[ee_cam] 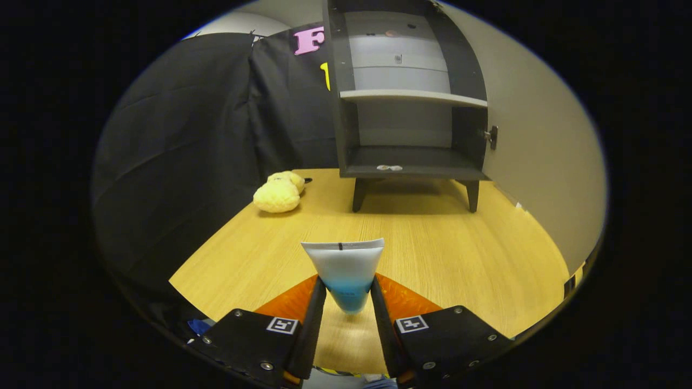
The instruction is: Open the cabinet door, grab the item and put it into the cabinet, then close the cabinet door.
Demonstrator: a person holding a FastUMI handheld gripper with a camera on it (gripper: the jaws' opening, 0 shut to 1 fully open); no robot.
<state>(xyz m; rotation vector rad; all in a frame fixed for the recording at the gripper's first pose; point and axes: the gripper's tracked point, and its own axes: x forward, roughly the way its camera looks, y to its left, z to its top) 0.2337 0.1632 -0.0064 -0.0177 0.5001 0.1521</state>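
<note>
White and blue, one soft tube [345, 273] sits squeezed between my gripper [347, 296] fingers, crimped end up and fanned out above the tips, with both fingers pressing on its narrow blue part. The jaws are closed most of the way, leaving only the tube's own width between them. I judge it lifted clear of the wooden table [448, 254], since a shadow lies beneath its bottom end, though I cannot be sure.

Ahead, well beyond the fingers, stands one dark cabinet [412, 102] on short legs. Its door [535, 151] looks swung wide to the right, the knob [492, 136] showing at its edge, so I take the opening step as done. Grabbing looks done too. What is left: carry the tube across the table, set it inside, let go, then swing the door closed.

By my count: one tube, one cabinet with one pale shelf [413, 96] splitting it into two bays, one door, one knob. Something small and pale [390, 167] lies at the front lip of the lower bay; I cannot tell what it is. One yellow plush toy [279, 192] lies on the table left of the cabinet, apart from it.
</note>
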